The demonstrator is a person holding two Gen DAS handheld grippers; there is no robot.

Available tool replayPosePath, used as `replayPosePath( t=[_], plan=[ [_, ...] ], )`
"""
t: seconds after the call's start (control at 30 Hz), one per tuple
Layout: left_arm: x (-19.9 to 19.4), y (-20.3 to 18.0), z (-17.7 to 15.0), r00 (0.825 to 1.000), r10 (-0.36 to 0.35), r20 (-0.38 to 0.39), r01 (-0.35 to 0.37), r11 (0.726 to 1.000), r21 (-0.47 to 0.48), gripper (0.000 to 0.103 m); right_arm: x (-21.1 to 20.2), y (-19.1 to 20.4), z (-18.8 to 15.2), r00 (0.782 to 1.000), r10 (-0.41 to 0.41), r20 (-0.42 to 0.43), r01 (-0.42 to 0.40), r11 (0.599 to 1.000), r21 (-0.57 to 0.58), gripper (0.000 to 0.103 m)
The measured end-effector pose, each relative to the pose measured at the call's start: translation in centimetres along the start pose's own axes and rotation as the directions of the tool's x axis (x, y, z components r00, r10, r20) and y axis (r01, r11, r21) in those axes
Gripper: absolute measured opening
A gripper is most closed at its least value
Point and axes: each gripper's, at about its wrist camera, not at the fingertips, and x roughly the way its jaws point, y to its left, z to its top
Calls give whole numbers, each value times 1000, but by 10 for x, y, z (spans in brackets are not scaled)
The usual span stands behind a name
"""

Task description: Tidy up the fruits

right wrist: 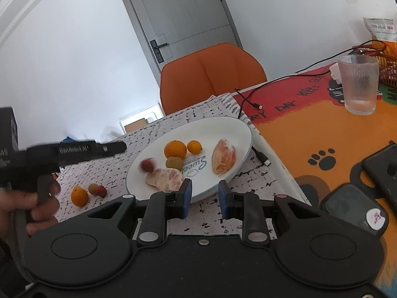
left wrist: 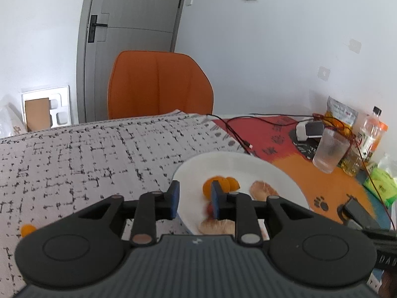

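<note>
- Left gripper [left wrist: 194, 200]: in the left wrist view its blue pads stand a little apart with nothing between them; they hang above the near left rim of the plate [left wrist: 285, 173], lower centre of the frame.
- In the right wrist view, this gripper shows as a black bar at left, with the person's hand [right wrist: 32, 203] on its grip.
- Right gripper [right wrist: 205, 196]: pads parted by a narrow gap, empty, at the near edge of the plate [right wrist: 244, 134], bottom centre of its frame; whether they touch the rim I cannot tell.
- On the plate: two oranges [right wrist: 175, 149], a small green fruit [right wrist: 174, 162], a small red fruit [right wrist: 148, 165], blurred, and two peeled citrus pieces [right wrist: 224, 156].
- Off the plate, lower left on the patterned cloth [right wrist: 218, 221]: one orange [right wrist: 79, 195] beside two small fruits [right wrist: 98, 189].
- A glass [right wrist: 359, 84] stands at upper right, well apart from the plate.
</note>
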Motion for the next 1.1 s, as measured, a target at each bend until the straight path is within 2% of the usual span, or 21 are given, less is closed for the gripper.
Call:
replayPosePath(
  t=[0.1, 0.17, 0.3, 0.37, 0.43, 0.53, 0.67, 0.97, 1.1],
  plan=[
    [-4, 2, 3, 1000, 16, 10, -16, 1000, -6, 40, -2, 1, 0, 1000, -2, 2, 2, 1000, 2, 26],
    [-8, 4, 3, 999, 34, 15, -34, 999, -7, 54, -4, 1, 1, 1000, -2, 8, 2, 1000, 0, 26],
    [-15, 10, 3, 998, 57, 4, -57, 998, -24, 68, -9, 2, 3, 1000, -4, 14, 4, 1000, -4, 31],
    [-20, 13, 3, 997, 77, 1, -77, 996, -35, 79, -12, 3, 3, 1000, -4, 15, 4, 1000, -4, 32],
    [-24, 15, 3, 996, 94, 3, -94, 995, -37, 84, -13, 3, 2, 1000, -1, 8, 1, 1000, 0, 35],
    [-34, 18, 2, 994, 111, 7, -111, 993, -29, 88, -16, 6, 1, 1000, -3, 6, 3, 1000, -1, 38],
    [-45, 27, 1, 991, 134, -5, -134, 990, -50, 95, -21, 10, -1, 1000, 9, 8, -9, 1000, -1, 48],
    [-79, 55, -7, 980, 200, -9, -200, 977, -69, 100, -27, 26, -2, 999, 37, 8, -37, 999, -31, 58],
    [-88, 67, -13, 975, 221, -12, -221, 970, -99, 100, -25, 36, -3, 999, 49, 4, -48, 998, -44, 69]
  ],
)
